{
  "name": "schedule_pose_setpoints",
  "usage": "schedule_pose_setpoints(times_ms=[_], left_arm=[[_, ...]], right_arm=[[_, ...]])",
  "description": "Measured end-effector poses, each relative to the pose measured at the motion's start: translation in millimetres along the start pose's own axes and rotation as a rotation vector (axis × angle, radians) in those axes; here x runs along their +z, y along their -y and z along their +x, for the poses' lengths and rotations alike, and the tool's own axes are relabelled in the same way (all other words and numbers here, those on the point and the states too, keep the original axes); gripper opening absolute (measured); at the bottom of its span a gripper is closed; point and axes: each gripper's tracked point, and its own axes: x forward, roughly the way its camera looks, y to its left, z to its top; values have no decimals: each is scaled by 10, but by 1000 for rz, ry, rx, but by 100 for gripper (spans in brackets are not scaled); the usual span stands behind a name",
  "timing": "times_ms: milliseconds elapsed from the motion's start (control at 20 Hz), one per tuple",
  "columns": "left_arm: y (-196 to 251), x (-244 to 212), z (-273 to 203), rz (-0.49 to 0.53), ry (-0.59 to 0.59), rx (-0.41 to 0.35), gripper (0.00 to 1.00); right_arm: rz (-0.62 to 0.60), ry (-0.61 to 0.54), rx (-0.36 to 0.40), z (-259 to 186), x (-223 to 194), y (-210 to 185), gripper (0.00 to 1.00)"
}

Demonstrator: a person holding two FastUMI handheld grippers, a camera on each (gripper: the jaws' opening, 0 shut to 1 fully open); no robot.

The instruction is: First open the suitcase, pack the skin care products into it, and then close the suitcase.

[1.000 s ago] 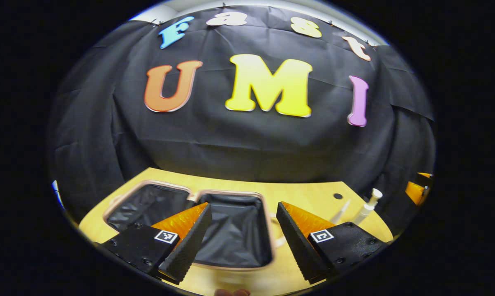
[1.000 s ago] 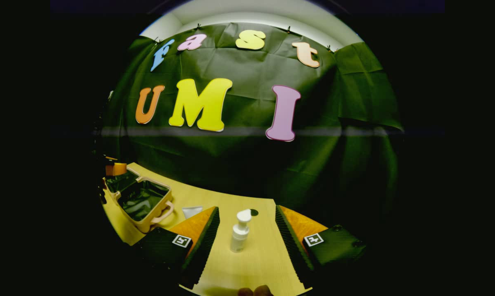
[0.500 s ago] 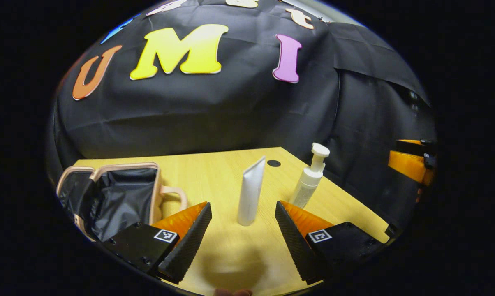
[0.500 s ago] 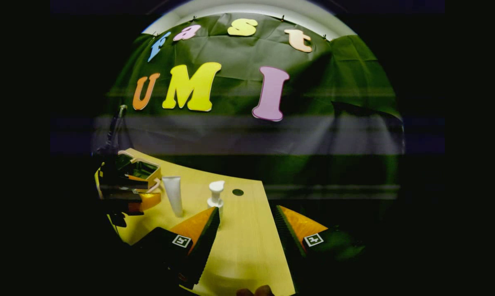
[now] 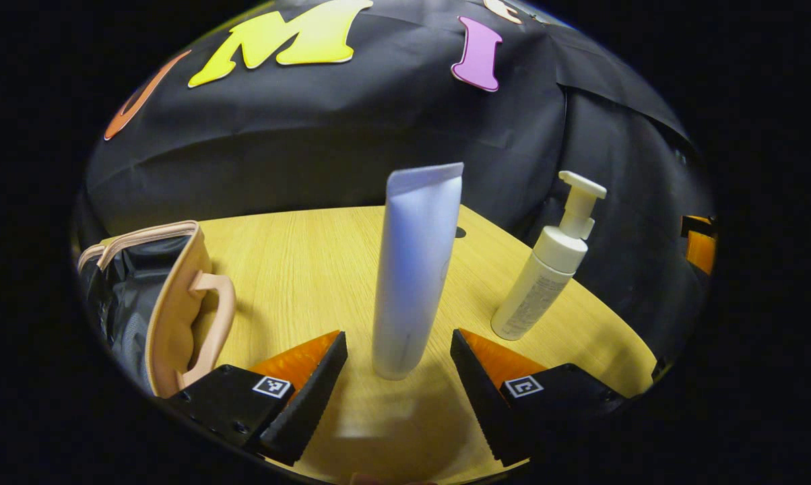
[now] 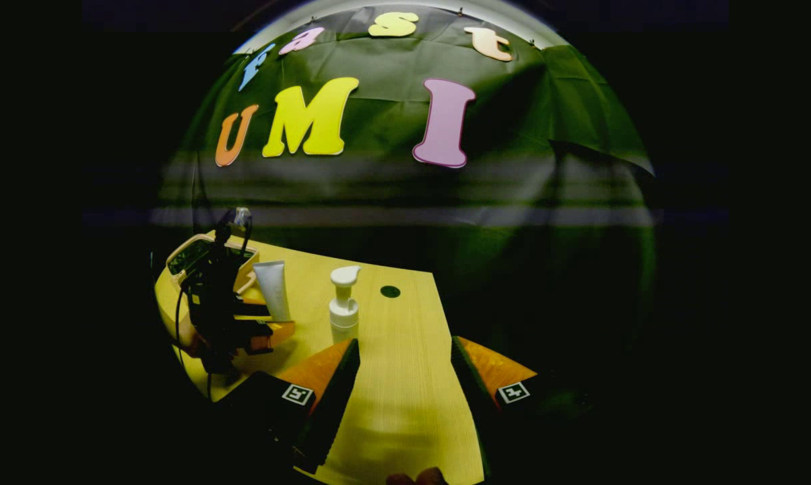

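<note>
left gripper (image 5: 399,367) released, tube (image 5: 413,269) upright at 12 between fingers | pump bottle (image 5: 547,269) at 2 | suitcase (image 5: 166,296) open at 9 | right gripper (image 6: 405,374) released over table (image 6: 405,404)

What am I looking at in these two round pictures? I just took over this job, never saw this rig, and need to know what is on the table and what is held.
There is no robot arm: a person carries a two-finger gripper in each hand, and a camera rides on each, looking along its fingers.

In the left gripper view, the left gripper has its jaws open on either side of a white tube standing upright on the wooden table, not touching it. A pump bottle stands to one side, the open suitcase to the other.

In the right gripper view, the right gripper hangs open over bare table, holding nothing; the same things appear farther off.
</note>
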Motion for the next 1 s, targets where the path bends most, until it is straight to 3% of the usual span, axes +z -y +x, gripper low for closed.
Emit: schedule_pose_setpoints(times_ms=[150, 250, 300, 350, 400, 450, 500, 550, 750, 1000], left_arm=[[36, -13, 89, 7, -19, -25, 88], [20, 2, 151, 10, -28, -29, 76], [-10, -4, 172, 10, -33, -30, 66], [-10, 25, 189, 11, -28, -33, 67], [-17, 22, 201, 15, -36, -31, 53], [-23, 24, 197, 17, -44, -28, 52], [-35, 42, 154, 19, -43, -26, 58], [-41, 87, 101, 22, -33, -22, 50], [-75, 340, -390, 6, 7, -6, 49], [-294, 450, -1059, -69, 13, 55, 49]], right_arm=[[3, -6, -3, 58, 6, -20, 81], [12, -8, -3, 84, -1, -32, 81], [17, -11, 3, 105, -16, -63, 81], [19, -13, 10, 138, -23, -93, 81], [16, -16, 20, 193, -56, -142, 81], [13, -24, 30, 243, -103, -179, 81], [18, -29, 45, 297, -180, -219, 81], [24, -40, 65, 363, -238, -281, 81], [69, -94, 153, 746, -455, -657, 82], [122, -131, 208, 1184, -594, -933, 81]])
